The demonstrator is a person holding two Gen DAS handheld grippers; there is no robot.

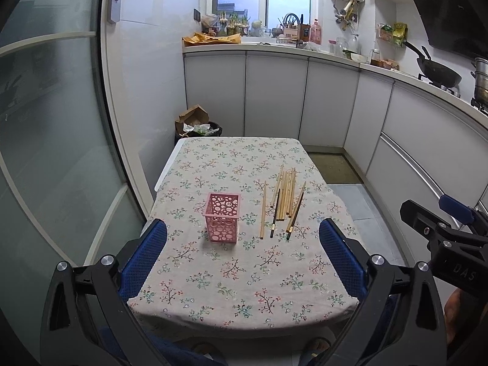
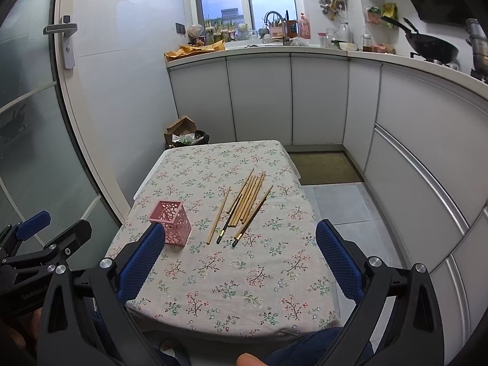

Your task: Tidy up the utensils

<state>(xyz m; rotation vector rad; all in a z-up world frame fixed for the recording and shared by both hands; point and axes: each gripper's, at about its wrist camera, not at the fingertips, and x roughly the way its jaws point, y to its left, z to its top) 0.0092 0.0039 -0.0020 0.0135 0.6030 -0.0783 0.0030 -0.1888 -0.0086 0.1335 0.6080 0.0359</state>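
A pink perforated utensil holder (image 1: pixel 222 216) (image 2: pixel 171 221) stands upright and empty on the floral tablecloth (image 1: pixel 231 277) (image 2: pixel 238 277). To its right lie several chopsticks (image 1: pixel 285 196) (image 2: pixel 248 196): a bundle of light wooden ones, one apart on the left, and two dark-tipped ones. My left gripper (image 1: pixel 243 245) is open, held above the table's near edge with nothing between its blue pads. My right gripper (image 2: pixel 241 248) is open too, also short of the chopsticks. Each gripper shows at the edge of the other's view: the right one (image 1: pixel 445 228), the left one (image 2: pixel 39 238).
The small table stands in a narrow kitchen. A frosted glass door (image 1: pixel 55 140) is on the left, white cabinets (image 2: pixel 411 152) run along the back and right. A bin with paper bags (image 1: pixel 198 126) sits beyond the table. A wok (image 1: pixel 439 71) rests on the stove.
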